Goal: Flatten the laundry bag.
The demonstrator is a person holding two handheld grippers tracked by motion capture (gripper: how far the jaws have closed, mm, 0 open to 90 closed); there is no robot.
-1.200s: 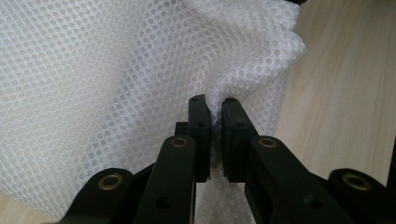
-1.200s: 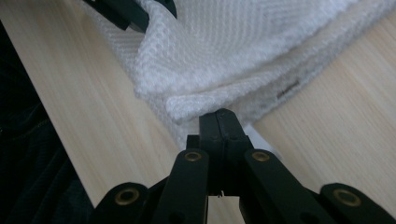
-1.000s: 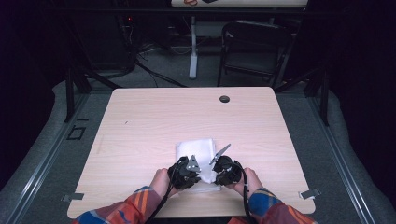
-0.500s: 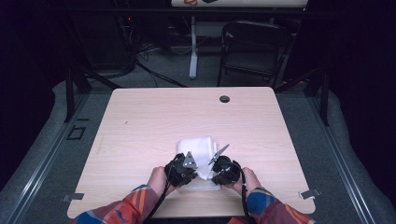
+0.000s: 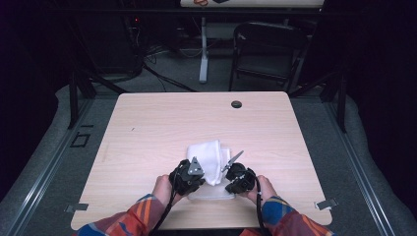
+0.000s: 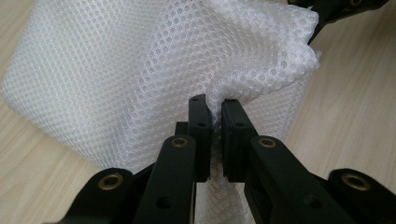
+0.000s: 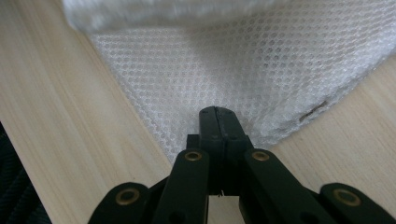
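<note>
A white mesh cloth [image 5: 210, 156] lies crumpled near the front middle of the light wooden table [image 5: 162, 128]. In the left gripper view, my left gripper [image 6: 215, 105] is shut on a raised fold of the cloth [image 6: 116, 70]. In the high view this left gripper [image 5: 199, 179] sits at the cloth's left front side. My right gripper [image 5: 231, 181] is at the cloth's right front side. In the right gripper view, the right gripper [image 7: 217, 112] has its jaws pressed together on a thin corner of the cloth [image 7: 233, 70], which fans out flat ahead.
A dark round hole [image 5: 236, 103] sits near the table's far edge. Behind the table stand a black folding chair [image 5: 268, 49] and a white desk leg [image 5: 203, 54], with cables on the floor. Both hands are close to the table's front edge.
My left gripper has shifted slightly to the left and toward the person. The right gripper and the cloth have barely moved.
</note>
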